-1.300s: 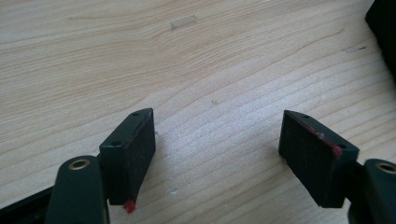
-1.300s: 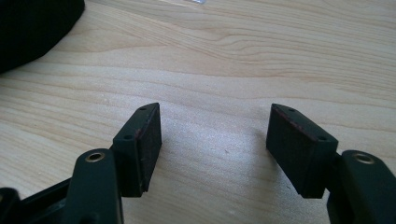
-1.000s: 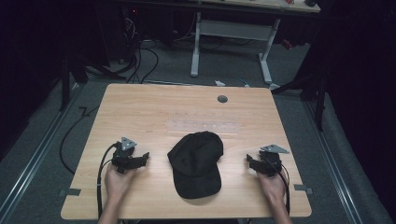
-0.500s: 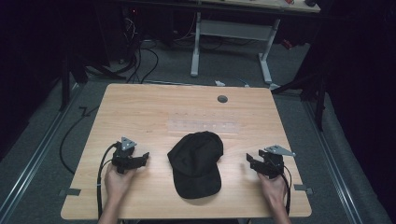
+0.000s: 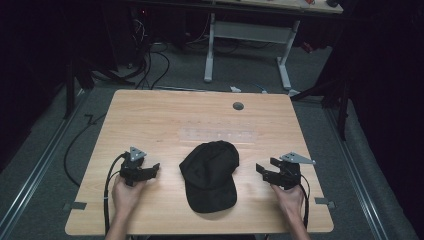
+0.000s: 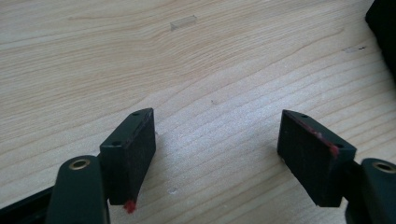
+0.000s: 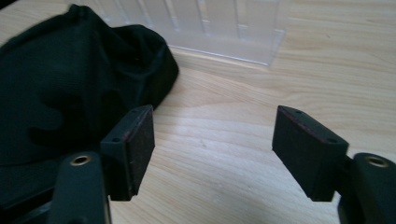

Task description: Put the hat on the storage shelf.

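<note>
A black baseball cap is seen near the table's front edge, between the grippers. It is judged light and soft; the stiffer brim should be taken. Left gripper is spread, empty; right gripper has just been opening, empty.

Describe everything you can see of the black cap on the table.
The cap is plain black, of soft cloth by its look, with a rounded crown and a stiff brim. It lies flat on the wooden table, near the front edge, crown toward the far side and brim toward the person. The crown is slightly slumped and creased. Behind it lies a clear plastic rack, close to the crown. Nothing grips the cap: it rests between the two grippers, apart from both.
</note>
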Demonstrator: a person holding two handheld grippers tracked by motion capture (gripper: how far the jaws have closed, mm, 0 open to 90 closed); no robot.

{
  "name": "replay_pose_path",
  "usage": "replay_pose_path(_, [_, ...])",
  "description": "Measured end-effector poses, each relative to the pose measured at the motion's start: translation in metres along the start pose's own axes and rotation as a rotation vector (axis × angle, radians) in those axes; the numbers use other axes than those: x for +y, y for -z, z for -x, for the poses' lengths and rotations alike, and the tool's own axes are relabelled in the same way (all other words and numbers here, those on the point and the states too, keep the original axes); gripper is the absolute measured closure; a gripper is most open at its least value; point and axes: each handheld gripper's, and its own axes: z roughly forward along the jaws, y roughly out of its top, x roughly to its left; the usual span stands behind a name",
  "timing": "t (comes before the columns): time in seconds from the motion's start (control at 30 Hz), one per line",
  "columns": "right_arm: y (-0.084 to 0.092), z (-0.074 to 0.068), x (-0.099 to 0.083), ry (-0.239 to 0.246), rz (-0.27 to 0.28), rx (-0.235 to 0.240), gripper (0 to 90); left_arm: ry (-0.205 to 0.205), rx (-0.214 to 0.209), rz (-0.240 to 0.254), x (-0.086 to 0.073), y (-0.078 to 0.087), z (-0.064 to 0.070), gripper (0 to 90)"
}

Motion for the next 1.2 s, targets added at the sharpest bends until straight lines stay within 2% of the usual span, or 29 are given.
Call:
replay_pose_path(0.03, [0.002, -0.002, 0.002, 0.004, 0.013, 0.027, 29.2, 0.000, 0.000, 0.000, 0.000, 0.000, 0.000, 28.1])
replay_pose_path(0.17, [0.006, -0.007, 0.008, 0.019, 0.034, 0.057, 29.6, 0.000, 0.000, 0.000, 0.000, 0.000, 0.000, 28.2])
replay_pose_path(0.2, [0.006, -0.008, 0.010, 0.025, 0.028, 0.061, 30.5, 0.000, 0.000, 0.000, 0.000, 0.000, 0.000, 28.1])
replay_pose_path(0.23, [0.004, -0.011, 0.014, 0.034, 0.010, 0.087, 34.5, 0.001, 0.001, 0.000, 0.000, 0.000, 0.000, 28.2])
replay_pose_path(0.4, [0.000, -0.019, 0.021, 0.048, -0.001, 0.118, 37.1, 0.002, 0.003, 0.002, 0.000, 0.000, 0.000, 28.4])
replay_pose_path(0.57, [-0.006, -0.028, 0.030, 0.054, -0.010, 0.160, 36.4, 0.004, 0.003, 0.002, 0.000, 0.000, 0.000, 28.4])
replay_pose_path(0.63, [-0.008, -0.034, 0.034, 0.057, -0.007, 0.193, 36.0, 0.004, 0.004, 0.003, 0.000, 0.000, 0.000, 28.4])
replay_pose_path(0.73, [-0.015, -0.043, 0.039, 0.077, -0.011, 0.220, 32.7, 0.006, 0.004, 0.003, 0.000, 0.000, 0.000, 28.4])
replay_pose_path(0.9, [-0.030, -0.051, 0.051, 0.074, -0.024, 0.215, 27.3, 0.009, 0.003, 0.002, 0.001, 0.000, 0.000, 28.4])
replay_pose_path(1.03, [-0.035, -0.053, 0.058, 0.073, -0.038, 0.204, 27.0, 0.012, 0.003, 0.002, 0.001, 0.000, 0.000, 28.4])
replay_pose_path(1.2, [-0.049, -0.059, 0.070, 0.095, -0.071, 0.207, 27.0, 0.011, 0.004, 0.002, 0.001, 0.000, 0.000, 28.4])
